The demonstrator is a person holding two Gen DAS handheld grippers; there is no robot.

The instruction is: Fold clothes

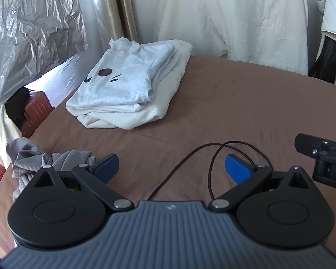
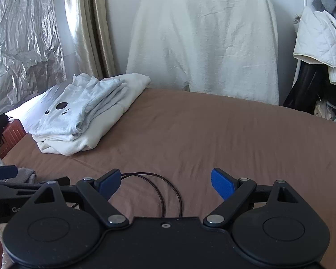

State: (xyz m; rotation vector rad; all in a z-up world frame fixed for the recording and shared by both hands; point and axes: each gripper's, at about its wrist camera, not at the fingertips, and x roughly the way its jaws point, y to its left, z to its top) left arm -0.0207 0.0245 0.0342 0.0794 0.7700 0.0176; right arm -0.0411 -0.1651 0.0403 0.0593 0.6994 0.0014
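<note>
A stack of folded pale clothes (image 1: 127, 89) (image 2: 82, 116) lies at the far left of the brown bed cover (image 1: 235, 103) (image 2: 212, 134); its top piece is a light grey shirt with a black face print. A crumpled grey garment (image 1: 44, 161) (image 2: 24, 174) sits at the bed's near left edge, just left of my left gripper (image 1: 171, 168). That gripper is open over the cover, nothing between its blue pads. My right gripper (image 2: 165, 182) is also open and empty, close beside the left one. A thin dark cord (image 1: 212, 157) (image 2: 159, 190) loops on the cover between them.
A cream cloth (image 1: 235, 18) (image 2: 203, 40) drapes the headboard behind the bed. Crinkled silver plastic sheeting (image 1: 29, 27) and a beige curtain hang at left. A rust-coloured suitcase (image 1: 37, 112) stands beside the bed on the left. Hanging clothes (image 2: 320, 44) crowd the right.
</note>
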